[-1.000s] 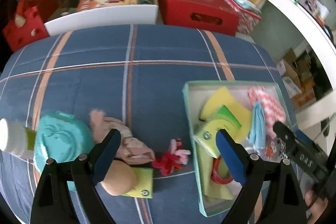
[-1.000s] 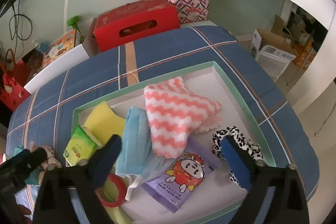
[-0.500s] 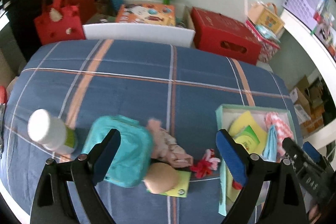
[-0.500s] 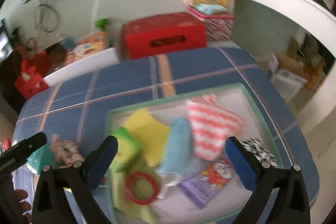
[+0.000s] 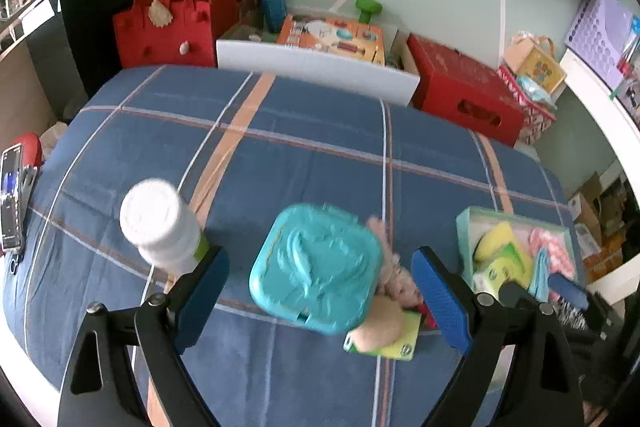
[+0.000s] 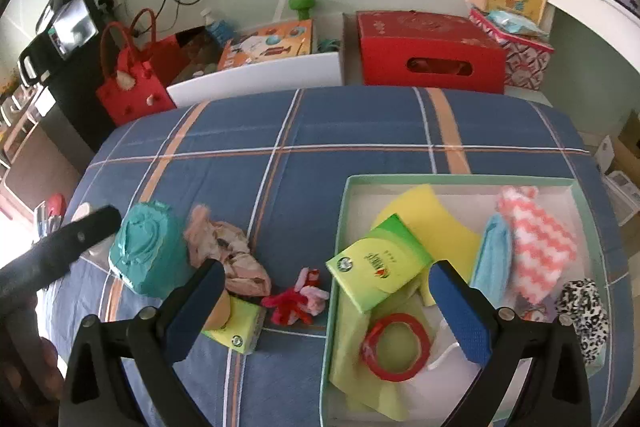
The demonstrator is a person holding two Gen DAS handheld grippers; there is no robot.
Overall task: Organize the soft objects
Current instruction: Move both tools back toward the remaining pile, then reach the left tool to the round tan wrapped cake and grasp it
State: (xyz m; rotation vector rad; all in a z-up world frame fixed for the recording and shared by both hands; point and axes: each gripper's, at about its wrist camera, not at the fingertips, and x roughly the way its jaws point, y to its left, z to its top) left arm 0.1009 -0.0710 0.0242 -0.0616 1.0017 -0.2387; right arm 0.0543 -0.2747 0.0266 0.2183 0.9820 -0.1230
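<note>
The left gripper (image 5: 320, 291) hangs above the blue plaid cloth (image 5: 312, 131) with its jaws spread wide and nothing between them. Directly beneath it sits a teal square container (image 5: 316, 267). A white-capped bottle (image 5: 160, 223) stands to the left of the container. A crumpled pink cloth (image 6: 224, 251) lies just right of the container, touching it.

The right gripper (image 6: 324, 311) is also wide apart and empty, above the left edge of the green-rimmed tray (image 6: 460, 179). The tray holds a green packet (image 6: 380, 263), a yellow sponge (image 6: 436, 223), a light blue cloth (image 6: 492, 251), a pink-and-white zigzag cloth (image 6: 540, 247), a red ring (image 6: 396, 347) and a leopard-print scrunchie (image 6: 584, 311). A red-and-pink scrunchie (image 6: 298, 297) lies on the cloth just left of the tray. Near it, a small yellow-green pad (image 6: 240, 327) carries a beige item, possibly a puff; motion blur limits identification.
</note>
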